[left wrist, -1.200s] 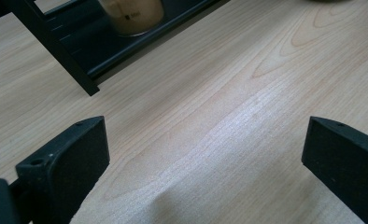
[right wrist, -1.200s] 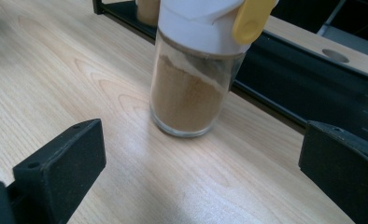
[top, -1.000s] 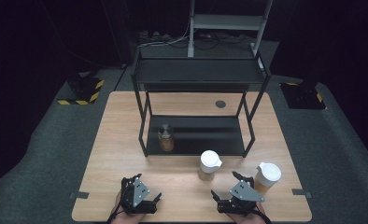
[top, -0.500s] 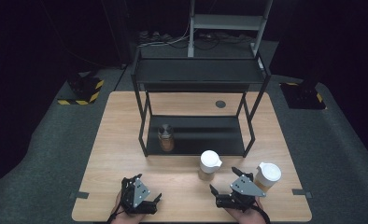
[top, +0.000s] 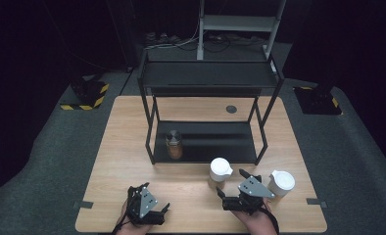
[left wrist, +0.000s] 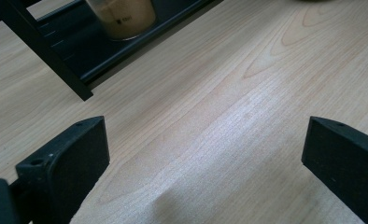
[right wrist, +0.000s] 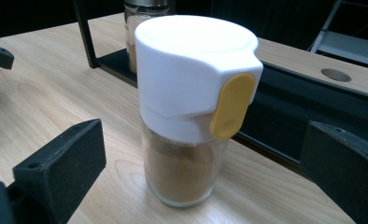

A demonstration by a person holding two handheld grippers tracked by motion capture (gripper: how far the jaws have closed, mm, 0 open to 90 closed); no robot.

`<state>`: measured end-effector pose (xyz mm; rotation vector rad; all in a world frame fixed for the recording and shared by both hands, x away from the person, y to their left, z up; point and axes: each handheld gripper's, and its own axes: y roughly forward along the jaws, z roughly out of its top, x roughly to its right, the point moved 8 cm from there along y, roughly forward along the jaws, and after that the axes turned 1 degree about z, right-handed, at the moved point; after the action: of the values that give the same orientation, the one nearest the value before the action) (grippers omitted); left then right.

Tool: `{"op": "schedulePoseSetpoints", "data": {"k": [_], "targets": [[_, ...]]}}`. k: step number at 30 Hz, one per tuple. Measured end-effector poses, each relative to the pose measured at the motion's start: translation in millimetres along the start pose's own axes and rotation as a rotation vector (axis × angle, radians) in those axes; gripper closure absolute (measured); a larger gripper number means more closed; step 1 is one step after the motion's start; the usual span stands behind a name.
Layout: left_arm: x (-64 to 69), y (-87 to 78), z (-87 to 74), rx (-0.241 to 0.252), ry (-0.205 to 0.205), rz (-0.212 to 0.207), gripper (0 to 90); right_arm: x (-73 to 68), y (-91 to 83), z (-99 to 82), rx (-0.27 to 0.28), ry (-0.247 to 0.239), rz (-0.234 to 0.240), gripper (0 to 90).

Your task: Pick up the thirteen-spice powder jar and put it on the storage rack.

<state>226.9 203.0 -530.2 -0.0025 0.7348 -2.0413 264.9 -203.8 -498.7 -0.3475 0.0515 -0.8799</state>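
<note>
Shaker [right wrist: 191,107] near tabletop's front edge, framed between right gripper's [top: 231,192] parted jaws, ready for grasping; left gripper [top: 156,203] idle, spread wide.

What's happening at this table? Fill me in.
A person holds a claw in each hand at a wooden table. The right claw is open and faces a white-capped spice jar standing in front of the black rack; it has not closed on it. A second white-capped jar stands to its right. The left claw is open over bare wood. Another jar sits on the rack's lower shelf.
</note>
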Motion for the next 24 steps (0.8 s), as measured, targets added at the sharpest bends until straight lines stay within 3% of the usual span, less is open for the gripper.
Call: {"op": "schedulePoseSetpoints", "data": {"k": [8, 24], "targets": [[-0.2, 0.1, -0.2, 0.002, -0.003, -0.002, 1.2, 5.2, 11.0, 4.3, 0.005, 0.017, 0.02, 0.7], [-0.5, -0.2, -0.7, 0.007, -0.008, -0.003, 1.2, 15.5, 30.8, 0.8, 0.012, 0.054, 0.096, 17.2]]}}
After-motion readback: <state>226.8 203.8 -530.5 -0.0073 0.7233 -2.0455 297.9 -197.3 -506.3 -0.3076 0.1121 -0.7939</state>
